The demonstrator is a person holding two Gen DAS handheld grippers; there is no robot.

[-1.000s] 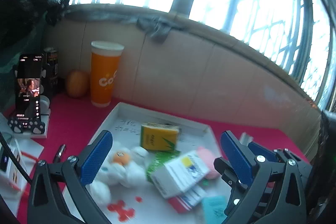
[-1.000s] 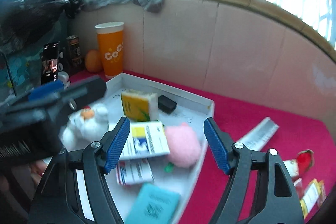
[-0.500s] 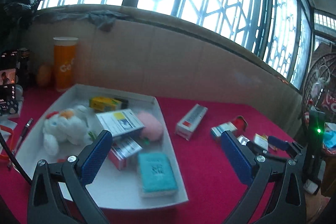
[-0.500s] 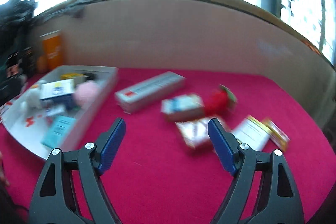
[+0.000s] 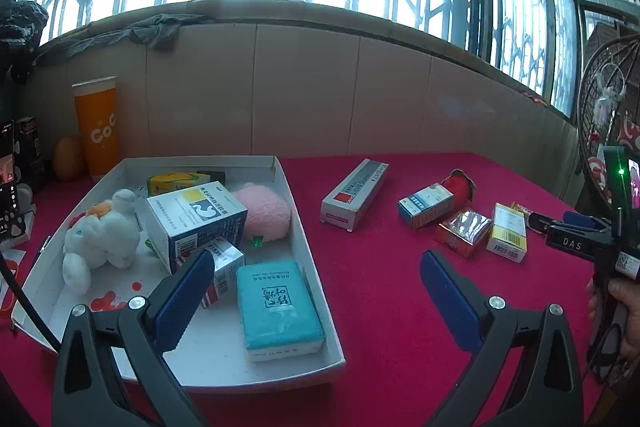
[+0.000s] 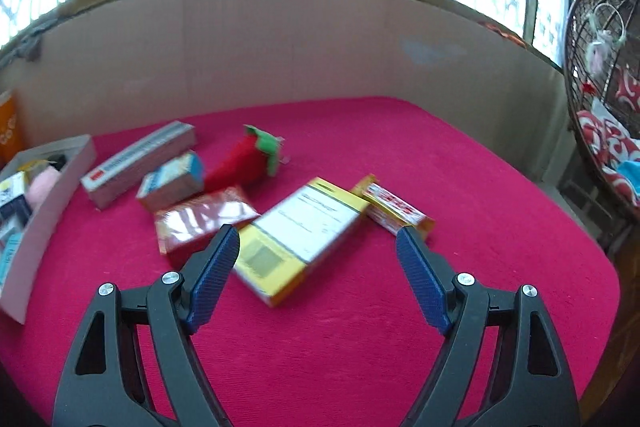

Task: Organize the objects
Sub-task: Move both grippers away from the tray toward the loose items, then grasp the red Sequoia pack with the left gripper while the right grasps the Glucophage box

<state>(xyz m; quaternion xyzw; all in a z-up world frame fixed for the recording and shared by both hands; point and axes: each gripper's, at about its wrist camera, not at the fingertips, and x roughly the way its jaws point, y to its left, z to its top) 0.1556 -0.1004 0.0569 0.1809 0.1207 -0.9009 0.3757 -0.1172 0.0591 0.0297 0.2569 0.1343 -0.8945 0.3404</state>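
Red-covered desk (image 6: pixel 400 327) bearing white tray (image 5: pixel 308 267) of gathered items; loose boxes lie beside it — yellow-edged box (image 6: pixel 296 239) just ahead of the right tool (image 6: pixel 318 255), jaws wide, empty; left tool (image 5: pixel 316 291) likewise wide.

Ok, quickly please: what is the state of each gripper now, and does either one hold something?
Left gripper: open, holding nothing, above the tray edge.
Right gripper: open, jaws just widened, holding nothing; the yellow and white box lies beyond them.
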